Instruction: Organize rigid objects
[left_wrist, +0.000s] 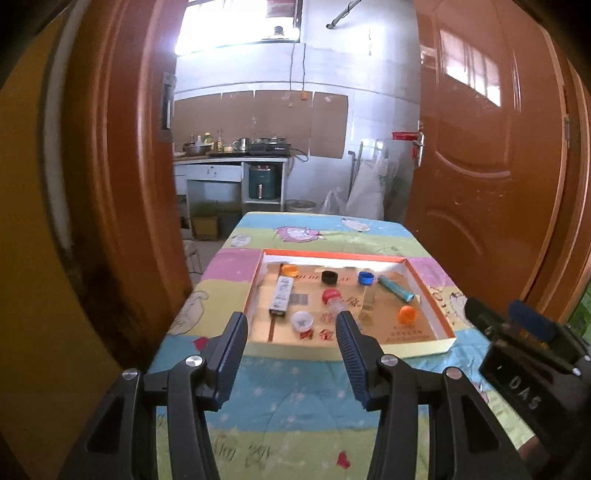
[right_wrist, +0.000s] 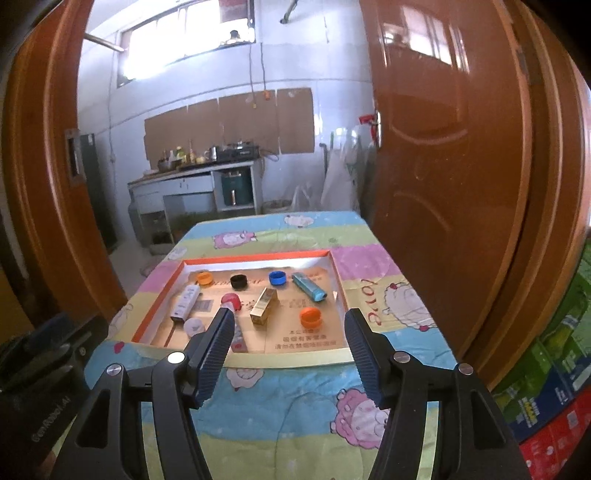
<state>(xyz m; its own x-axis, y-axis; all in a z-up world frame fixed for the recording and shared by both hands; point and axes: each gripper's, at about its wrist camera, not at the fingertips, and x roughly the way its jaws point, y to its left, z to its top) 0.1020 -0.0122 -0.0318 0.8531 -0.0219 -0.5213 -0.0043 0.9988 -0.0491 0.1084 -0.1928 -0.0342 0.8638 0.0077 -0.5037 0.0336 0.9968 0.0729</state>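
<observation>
A shallow box tray with an orange rim (left_wrist: 332, 254) (right_wrist: 258, 256) lies on the table. Inside it are an orange cap (right_wrist: 204, 277), a black cap (right_wrist: 238, 281), a blue cap (right_wrist: 277, 277), a teal tube (right_wrist: 308, 286), a gold box (right_wrist: 263, 306), a second orange cap (right_wrist: 309, 316), a red cap (right_wrist: 229, 298), a white box (right_wrist: 185, 301) and a white cap (right_wrist: 194, 325). My left gripper (left_wrist: 291, 321) is open and empty, short of the tray's near edge. My right gripper (right_wrist: 290, 314) is open and empty too, beside it.
The table wears a pastel striped cloth with cartoon sheep (right_wrist: 288, 398). Brown doors (left_wrist: 480, 166) (right_wrist: 443, 166) stand on both sides. A kitchen counter with pots (left_wrist: 229, 147) is behind. Stacked coloured cartons (right_wrist: 554, 369) sit at the right.
</observation>
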